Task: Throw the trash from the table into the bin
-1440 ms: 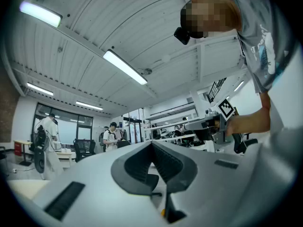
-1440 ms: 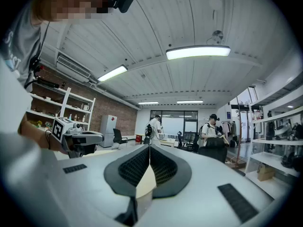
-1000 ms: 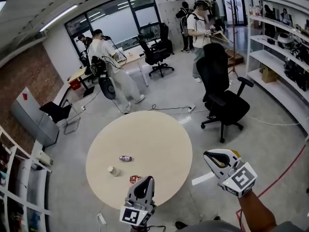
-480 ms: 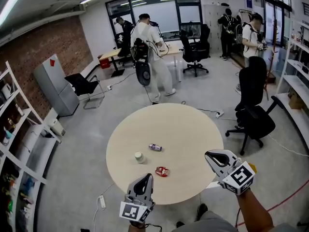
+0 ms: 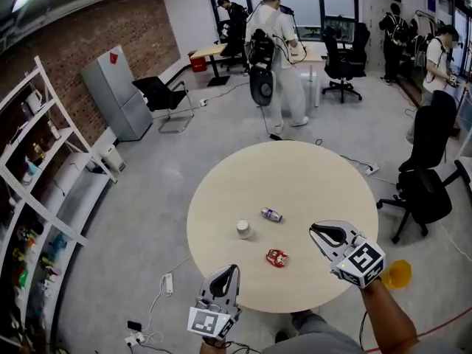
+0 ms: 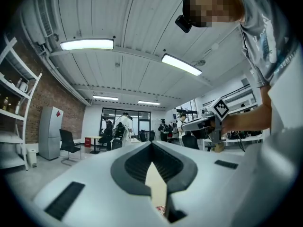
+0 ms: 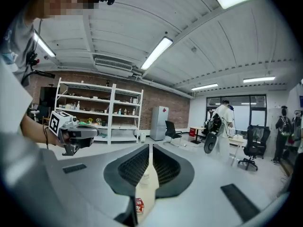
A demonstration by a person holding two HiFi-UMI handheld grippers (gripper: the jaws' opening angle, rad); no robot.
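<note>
Red wrapper (image 5: 276, 257) lies by the round bench's (image 5: 317, 172) near edge, between left gripper (image 5: 229, 271) and right gripper (image 5: 314, 230), both pressed together.

Three trash items on the round tabletop (image 5: 310, 175), all apart:
- white cup (image 5: 243, 229): small, upright, left of centre
- bottle (image 5: 271, 214): small, on its side, just right of and beyond the cup
- red wrapper (image 5: 277, 257): crumpled, nearest

Yellow bin (image 5: 398, 273): on the floor (image 5: 431, 260), near right of the tabletop.

Round pale table (image 5: 295, 175) carrying three bits of trash
A small white cup (image 5: 243, 228) sits left of the table's centre. A little bottle (image 5: 271, 214) lies on its side just right of and beyond the cup, and a red wrapper (image 5: 276, 257) lies right of the cup, nearer the edge.
</note>
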